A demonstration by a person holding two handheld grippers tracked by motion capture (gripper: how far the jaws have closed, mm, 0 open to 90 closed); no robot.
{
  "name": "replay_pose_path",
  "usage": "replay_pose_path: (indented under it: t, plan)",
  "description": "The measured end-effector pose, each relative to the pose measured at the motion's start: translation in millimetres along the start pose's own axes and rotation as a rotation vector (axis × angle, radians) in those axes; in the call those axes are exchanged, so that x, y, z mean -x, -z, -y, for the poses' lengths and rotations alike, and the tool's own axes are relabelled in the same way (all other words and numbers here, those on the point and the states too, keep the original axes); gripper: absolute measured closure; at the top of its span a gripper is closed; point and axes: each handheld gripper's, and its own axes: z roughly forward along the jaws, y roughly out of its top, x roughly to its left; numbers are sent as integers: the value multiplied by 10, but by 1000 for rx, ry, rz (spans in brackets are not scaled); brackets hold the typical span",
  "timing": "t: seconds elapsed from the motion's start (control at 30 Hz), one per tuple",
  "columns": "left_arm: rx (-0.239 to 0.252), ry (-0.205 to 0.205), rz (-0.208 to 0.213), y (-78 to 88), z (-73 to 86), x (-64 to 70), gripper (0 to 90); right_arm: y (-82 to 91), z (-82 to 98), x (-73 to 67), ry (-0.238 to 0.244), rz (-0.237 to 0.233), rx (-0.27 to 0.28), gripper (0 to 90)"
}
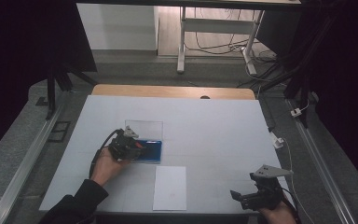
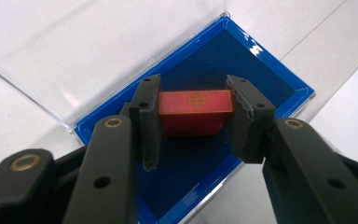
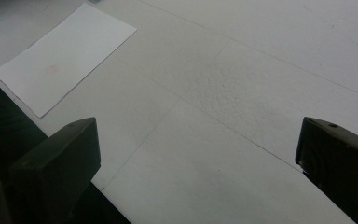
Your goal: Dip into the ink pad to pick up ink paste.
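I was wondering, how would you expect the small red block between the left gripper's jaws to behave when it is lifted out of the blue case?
The red block looks rigid with flat faces, so it probably won't flex or roll. Its smooth sides might slip, though the ridged pads of the left gripper should help. It seems small, so likely light; the open blue case may shift if nudged.

Black fingers (image 2: 147,121), brass rivets, dark sleeve (image 1: 77,203)

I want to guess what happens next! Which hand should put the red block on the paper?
Probably the left. Its tongs are shut on the red block over the blue box. The right tongs are open with nothing between them, though nearer the paper.
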Motion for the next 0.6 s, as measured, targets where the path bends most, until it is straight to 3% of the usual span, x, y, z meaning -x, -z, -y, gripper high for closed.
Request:
replay_pose_path:
  t: [0.1, 0.17, 0.47, 0.6]
  plan:
    - [10, 41, 36, 1, 18, -61, 585, 0, -3, 2, 3, 1, -5, 4]
    - [9, 46, 46, 1, 22, -77, 585, -3, -4, 2, 2, 2, -5, 4]
    - [4, 14, -28, -10, 7, 49, 586, -16, -12, 0, 1, -2, -6, 4]
    - [6, 25, -17, -12, 8, 29, 586, -18, -14, 2, 1, -4, -6, 4]
